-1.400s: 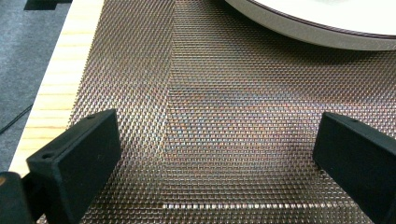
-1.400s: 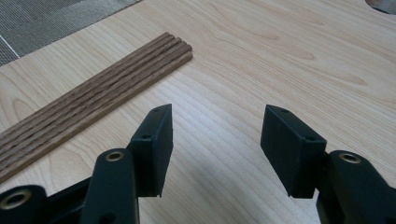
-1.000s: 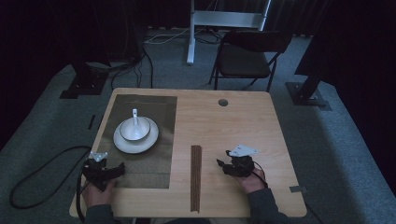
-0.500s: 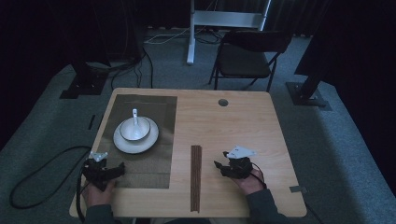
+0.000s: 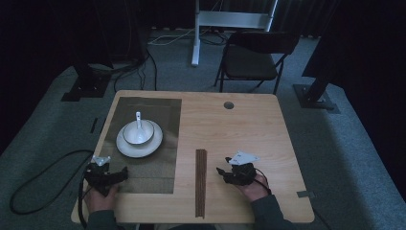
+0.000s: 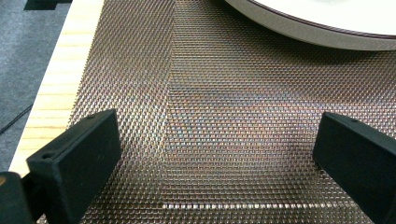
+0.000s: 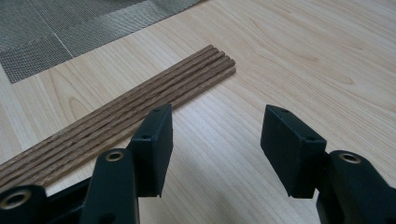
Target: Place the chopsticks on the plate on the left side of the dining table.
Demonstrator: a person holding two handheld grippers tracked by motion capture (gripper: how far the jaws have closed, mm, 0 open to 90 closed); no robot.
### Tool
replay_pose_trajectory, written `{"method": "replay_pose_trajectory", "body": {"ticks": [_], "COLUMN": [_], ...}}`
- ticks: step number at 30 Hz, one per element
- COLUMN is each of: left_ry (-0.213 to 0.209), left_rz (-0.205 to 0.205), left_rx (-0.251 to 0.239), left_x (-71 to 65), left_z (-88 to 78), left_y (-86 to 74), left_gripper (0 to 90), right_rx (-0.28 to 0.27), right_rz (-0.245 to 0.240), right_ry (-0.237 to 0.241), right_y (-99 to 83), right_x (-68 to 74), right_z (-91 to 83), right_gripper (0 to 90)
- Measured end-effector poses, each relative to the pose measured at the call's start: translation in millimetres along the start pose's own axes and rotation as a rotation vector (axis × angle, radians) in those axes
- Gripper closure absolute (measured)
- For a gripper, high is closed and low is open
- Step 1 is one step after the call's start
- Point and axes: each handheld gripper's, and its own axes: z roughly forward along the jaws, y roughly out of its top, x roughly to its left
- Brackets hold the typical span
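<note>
A wooden table (image 5: 249,120) was seen from above, in a dim room, with a person's forearms coming in from the near edge.

At the far left, the left gripper (image 5: 115,176) rested low over the near end of a woven grey placemat (image 5: 158,170), its jaws spread wide apart and holding nothing. In the left gripper view the mat's mesh lay between the jaws, with the rim of a white plate (image 6: 322,28) just ahead. On that plate sat a white bowl (image 5: 139,132) with a white spoon (image 5: 138,120) standing in it, as if a place setting was being laid.

To the right of the mat, on bare wood, a bundle of brown wooden chopsticks (image 5: 201,182) lay lengthwise, running away from the person.

Farther right, the right gripper (image 5: 224,173) pointed left toward the chopsticks, close beside them but not touching. Its jaws were also apart and empty. In the right gripper view the bundle (image 7: 116,126) lay just past the left jaw, so the gripper seemed angled for a grasp.
</note>
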Motion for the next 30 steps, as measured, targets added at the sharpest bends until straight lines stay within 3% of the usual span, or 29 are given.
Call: {"method": "replay_pose_trajectory", "body": {"ticks": [30], "left_ry": [0.000], "left_rz": [0.000], "left_rx": [0.000], "left_x": [0.0], "left_z": [0.0], "left_y": [0.0], "left_gripper": [1.4], "right_rx": [0.022], "right_rz": [-0.047], "right_ry": [0.056], "right_y": [1.9], "right_x": [19.5], "right_z": [9.2], "right_gripper": [43.4]}}
